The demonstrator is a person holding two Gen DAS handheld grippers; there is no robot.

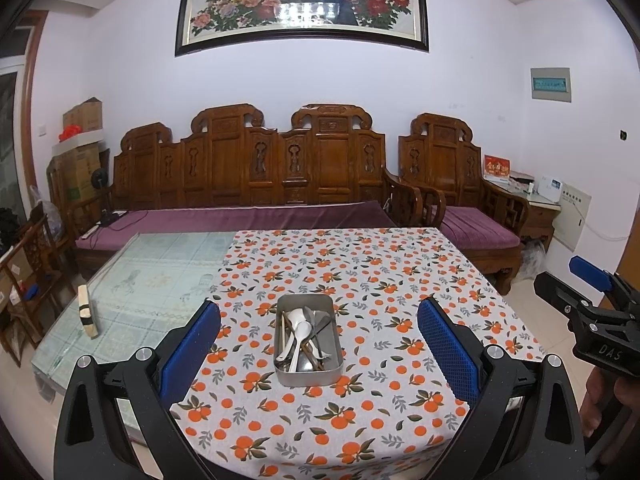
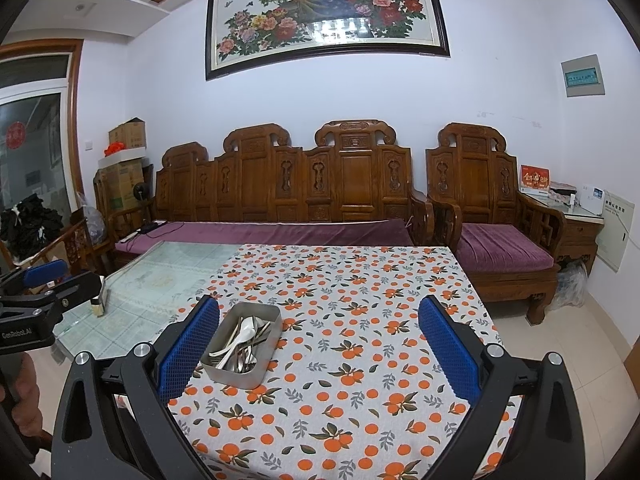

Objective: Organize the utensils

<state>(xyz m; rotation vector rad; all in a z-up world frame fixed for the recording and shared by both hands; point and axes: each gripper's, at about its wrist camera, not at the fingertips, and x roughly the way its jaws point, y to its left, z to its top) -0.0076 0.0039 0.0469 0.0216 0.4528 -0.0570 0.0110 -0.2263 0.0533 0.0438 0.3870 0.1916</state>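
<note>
Nearest the lens, the left gripper [image 1: 319, 354] stands with its blue-padded jaws spread wide and nothing between them; the right gripper [image 2: 319, 354] is likewise wide apart and empty. Each hovers above the near edge of the table, clear of all contents.

The rectangular stainless-steel tin [image 1: 308, 340] sits on the orange-print tablecloth [image 1: 400, 292], toward the near edge of the table and close to the cloth's left border. Its long axis runs from near edge to far edge; in the right wrist view the tin [image 2: 243, 345] appears angled, far end tipped rightward. Inside lie a white ceramic spoon [image 1: 298, 326], metal spoons [image 1: 316, 320] and pale chopsticks [image 1: 282, 330], all roughly parallel to the tin's long axis. Handles and bowls overlap; individual counts cannot be made out, and the pieces at the near wall are partly hidden.

Open cloth surrounds the tin on the far, right and near sides. Left of the cloth lies the bare glass tabletop [image 1: 160, 276], carrying only a small cream block with a dark band [image 1: 87, 312] near its left edge. The table's near corners are cut off by the gripper frames. A carved wooden bench with purple cushion [image 1: 256, 176] stands beyond the far edge.
</note>
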